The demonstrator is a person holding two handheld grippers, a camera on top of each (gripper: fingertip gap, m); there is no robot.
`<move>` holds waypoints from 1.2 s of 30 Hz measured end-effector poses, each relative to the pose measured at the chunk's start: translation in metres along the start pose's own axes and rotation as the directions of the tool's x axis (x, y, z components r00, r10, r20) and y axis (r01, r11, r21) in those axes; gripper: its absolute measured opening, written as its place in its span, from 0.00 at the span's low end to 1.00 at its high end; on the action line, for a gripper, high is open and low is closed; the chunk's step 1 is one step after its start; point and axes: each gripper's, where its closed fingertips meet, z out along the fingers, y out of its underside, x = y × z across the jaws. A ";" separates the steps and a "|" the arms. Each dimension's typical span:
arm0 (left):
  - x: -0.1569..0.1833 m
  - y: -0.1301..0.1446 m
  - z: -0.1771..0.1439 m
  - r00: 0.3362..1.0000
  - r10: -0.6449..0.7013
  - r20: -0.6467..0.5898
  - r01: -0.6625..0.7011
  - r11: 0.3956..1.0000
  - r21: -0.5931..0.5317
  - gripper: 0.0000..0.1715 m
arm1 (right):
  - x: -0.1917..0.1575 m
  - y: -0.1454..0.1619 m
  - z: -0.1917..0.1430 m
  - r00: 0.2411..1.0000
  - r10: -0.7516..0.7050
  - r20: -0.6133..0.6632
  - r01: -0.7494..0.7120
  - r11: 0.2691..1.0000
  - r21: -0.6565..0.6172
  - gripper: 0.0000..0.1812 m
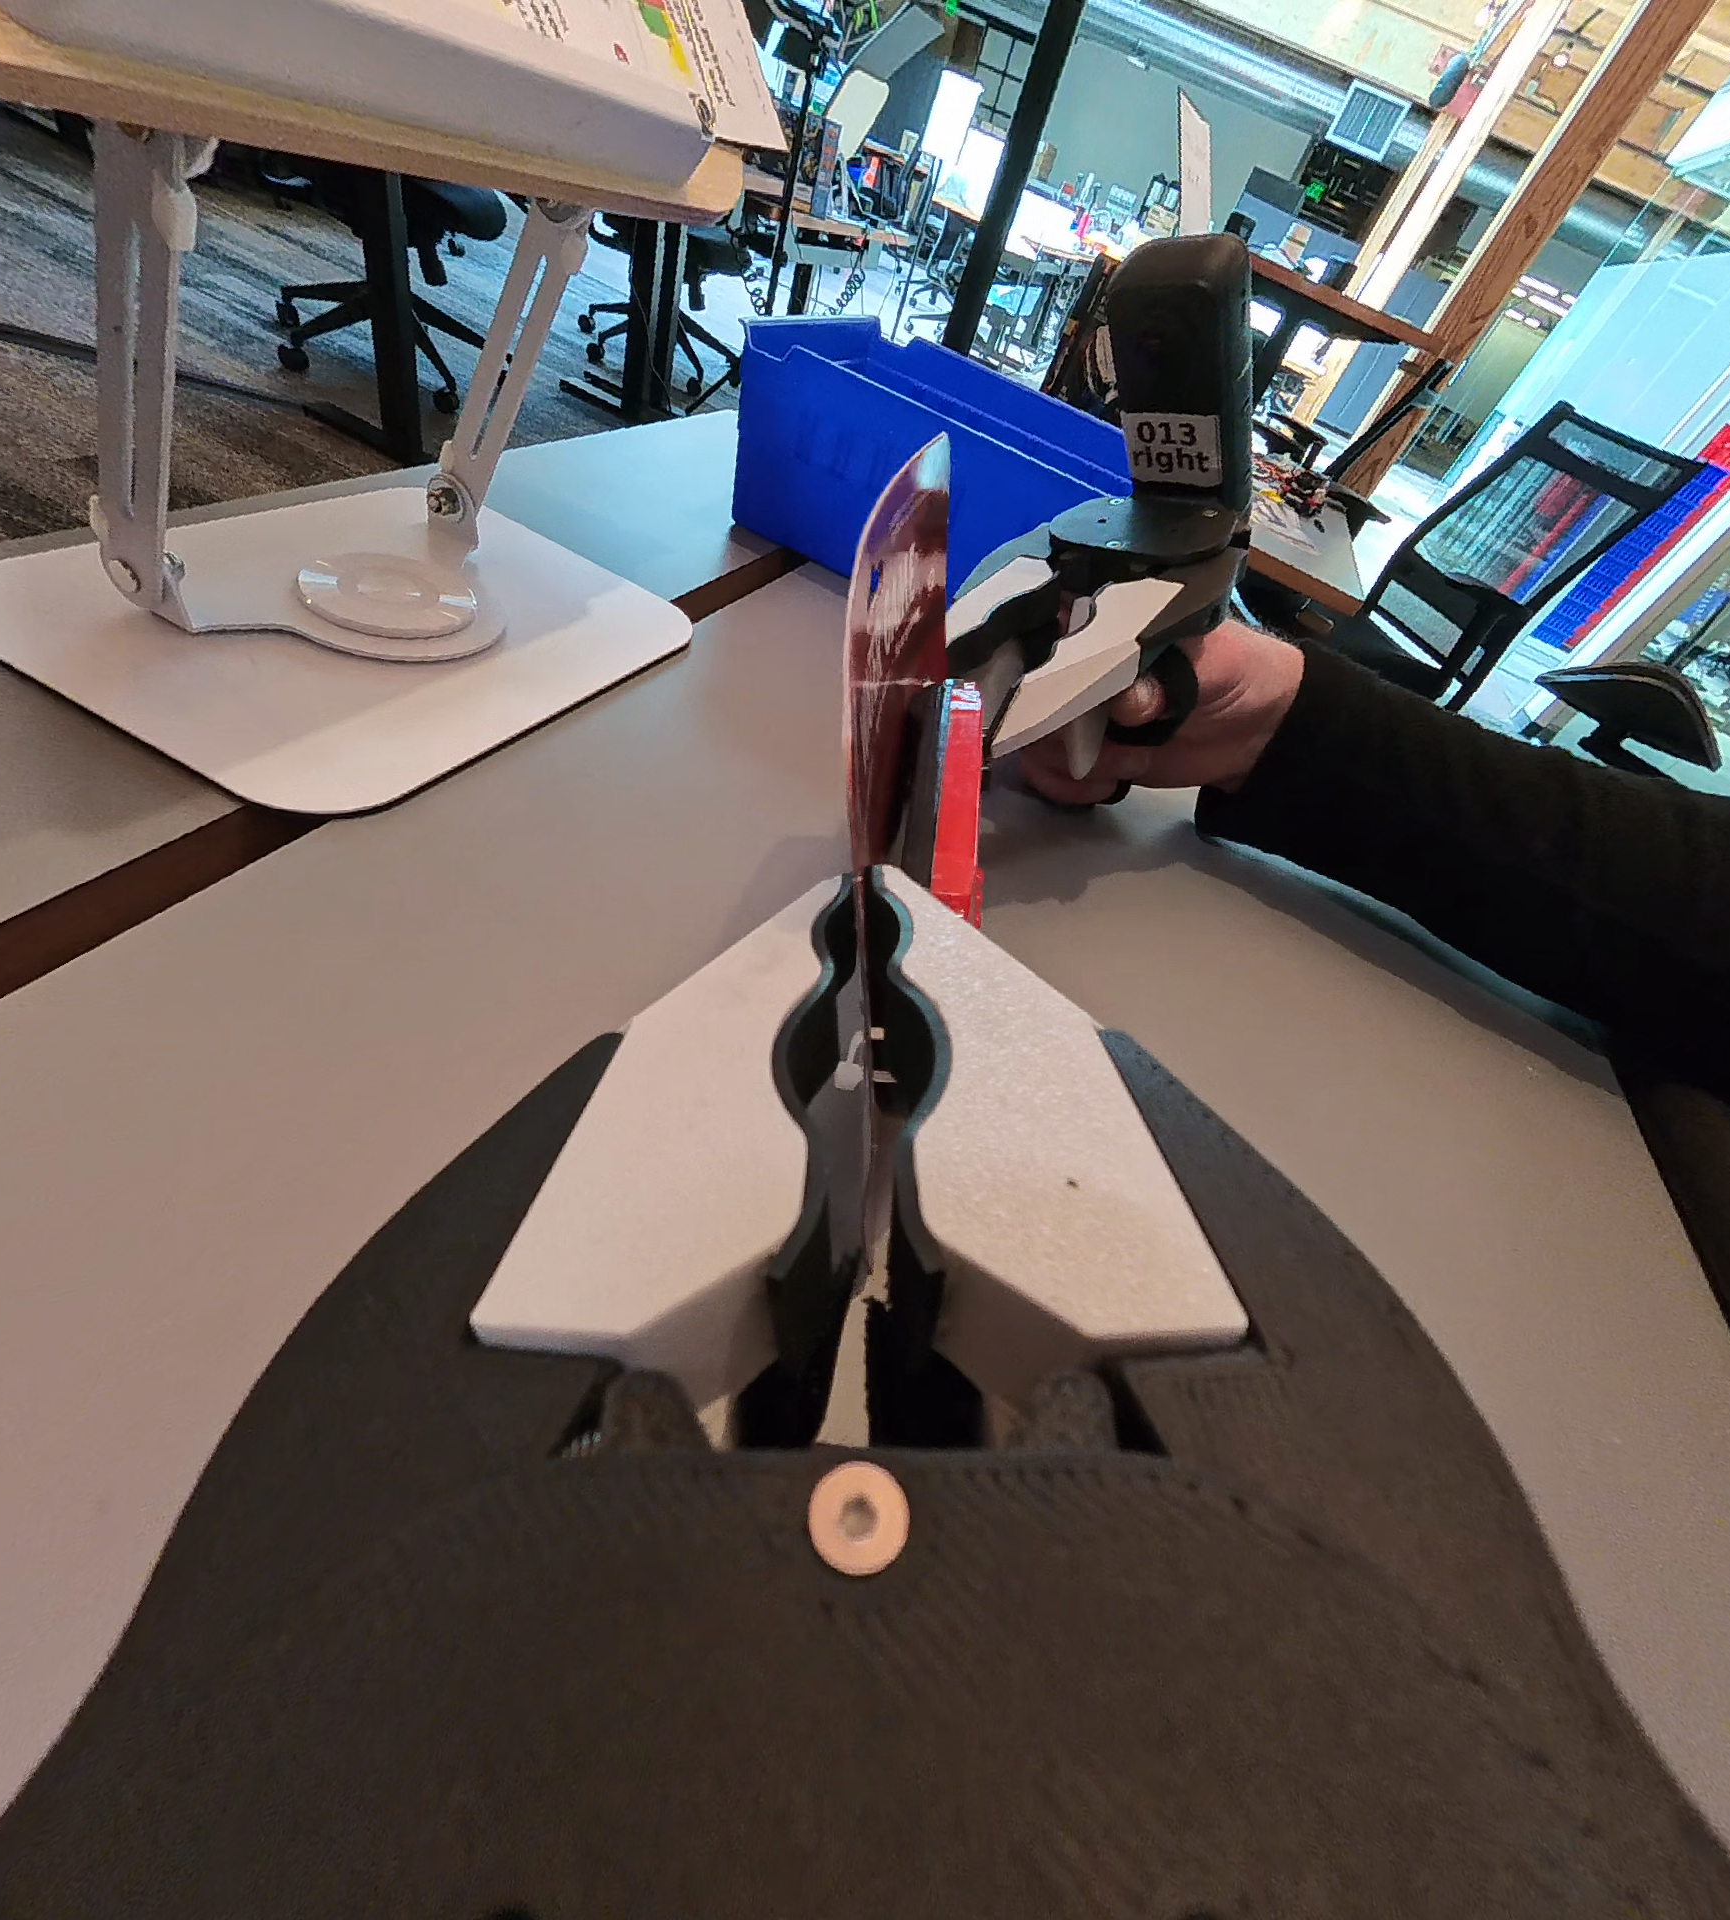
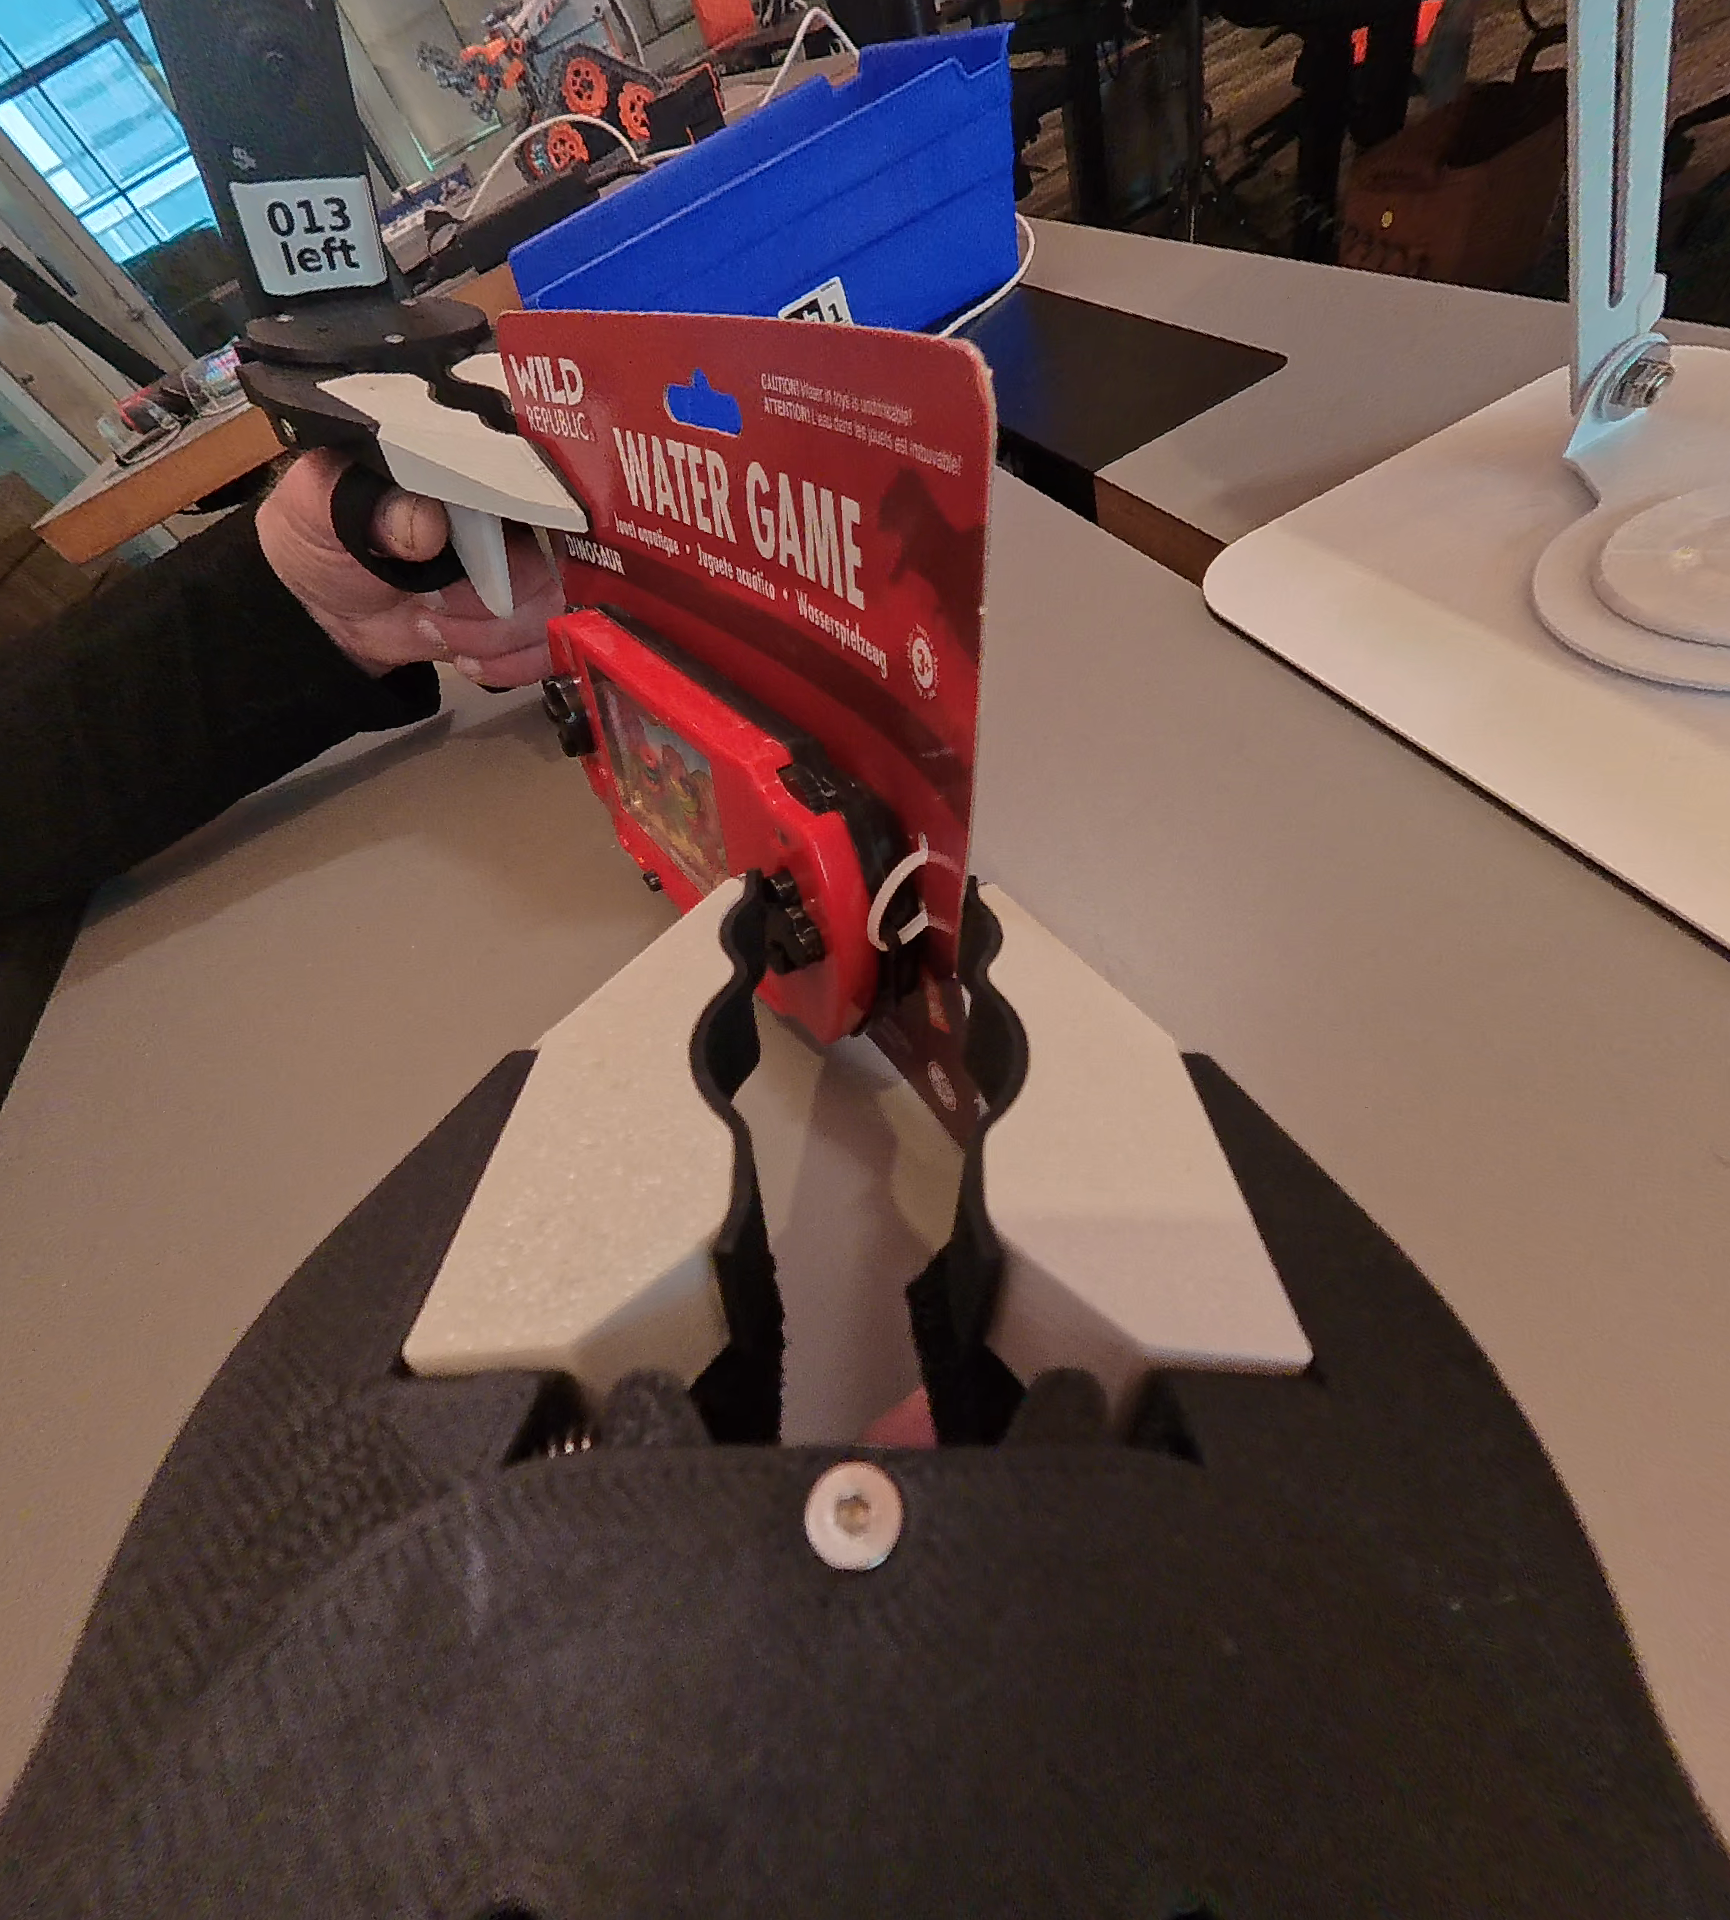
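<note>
A red carded toy package [image 2: 788, 499] stands upright on the grey table [image 2: 1256, 935], with a red handheld water game [image 2: 715, 769] tied to its front. My right gripper [image 2: 861, 925] is shut on the package's near lower end, one finger on the game and one behind the card. My left gripper [image 1: 866, 883] is shut on the opposite edge of the card [image 1: 897, 644], which it sees edge-on, with the red game [image 1: 956, 790] behind it. Each gripper shows in the other's view: the left [image 2: 570, 504], the right [image 1: 975, 691].
A blue plastic bin [image 1: 840, 447] stands on the table behind the package and shows in the right wrist view [image 2: 840, 208]. A white stand with a flat base [image 1: 300, 665] carries a raised board beside it. A person's hand [image 1: 1214, 707] and dark sleeve lie along the table.
</note>
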 end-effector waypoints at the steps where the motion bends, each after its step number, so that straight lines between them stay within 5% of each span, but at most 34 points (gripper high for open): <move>1: 0.000 0.000 0.000 1.000 0.000 0.000 0.000 1.000 0.001 0.00 | 0.000 0.000 0.001 1.000 0.001 -0.003 -0.001 1.000 0.000 0.18; 36: -0.002 0.000 -0.001 1.000 -0.012 0.001 0.012 1.000 0.002 0.00 | -0.003 0.001 0.000 1.000 0.004 0.013 -0.004 1.000 -0.003 0.21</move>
